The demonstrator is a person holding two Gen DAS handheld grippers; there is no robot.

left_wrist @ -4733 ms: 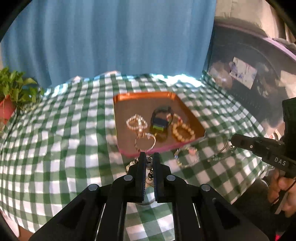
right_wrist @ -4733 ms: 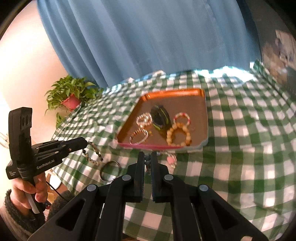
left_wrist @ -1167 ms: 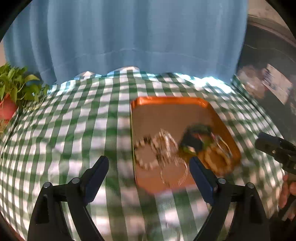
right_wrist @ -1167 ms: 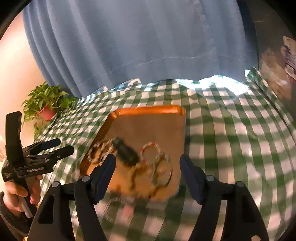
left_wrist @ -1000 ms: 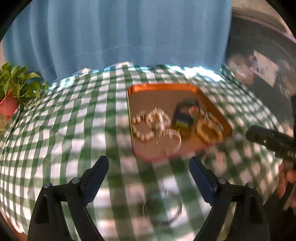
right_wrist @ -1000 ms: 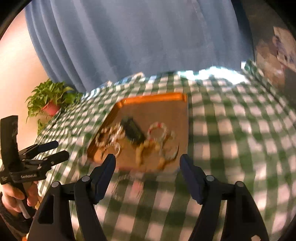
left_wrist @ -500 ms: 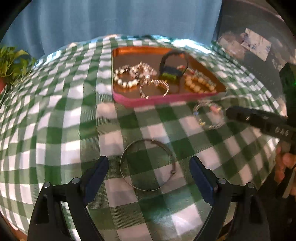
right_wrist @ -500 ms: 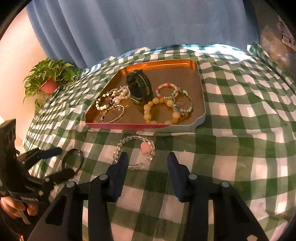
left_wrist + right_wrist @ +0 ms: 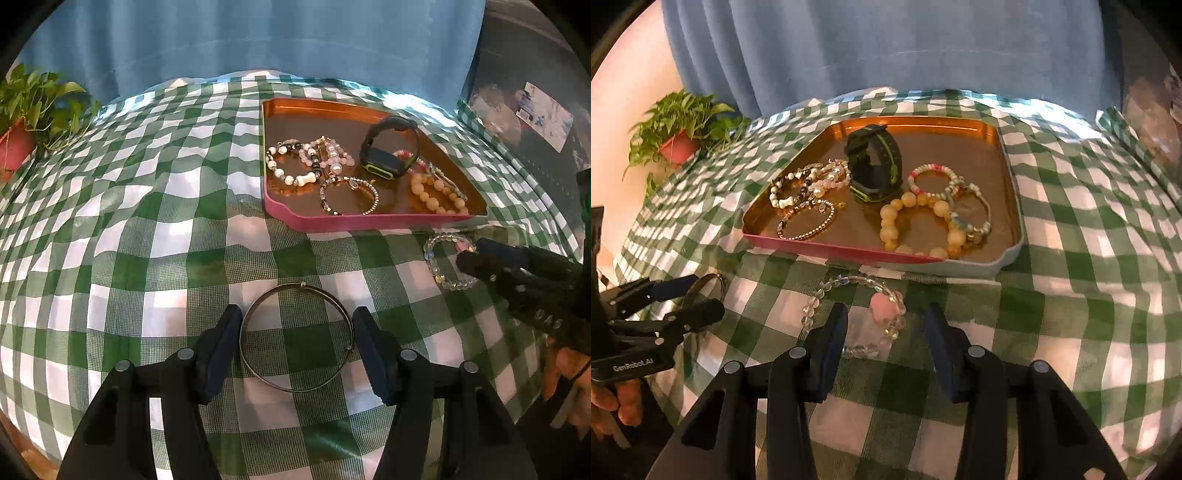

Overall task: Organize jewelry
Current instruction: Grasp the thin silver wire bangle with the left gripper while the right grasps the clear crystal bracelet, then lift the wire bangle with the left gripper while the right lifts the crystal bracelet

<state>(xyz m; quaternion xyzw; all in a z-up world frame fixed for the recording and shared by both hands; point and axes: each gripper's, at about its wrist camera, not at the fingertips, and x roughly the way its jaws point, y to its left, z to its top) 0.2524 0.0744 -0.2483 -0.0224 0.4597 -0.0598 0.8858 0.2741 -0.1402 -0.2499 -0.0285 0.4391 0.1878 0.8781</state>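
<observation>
A thin metal bangle (image 9: 297, 338) lies flat on the green checked cloth. My left gripper (image 9: 297, 328) is open, its fingers on either side of the bangle, low over it. A clear bead bracelet with a pink charm (image 9: 857, 314) lies on the cloth in front of the tray; it also shows in the left wrist view (image 9: 447, 258). My right gripper (image 9: 884, 325) is open, its fingers on either side of that bracelet's near part. The copper tray (image 9: 1010, 206) holds several bracelets and a black watch (image 9: 875, 166).
A potted plant (image 9: 677, 142) stands at the table's far left edge. A blue curtain (image 9: 258, 37) hangs behind the table. The tray's pink front wall (image 9: 369, 223) rises just beyond both loose pieces. The cloth drops off at the near edge.
Both grippers dropped low and forward toward the cloth and narrowed. The left now straddles the bangle and the right straddles the clear bead bracelet.
</observation>
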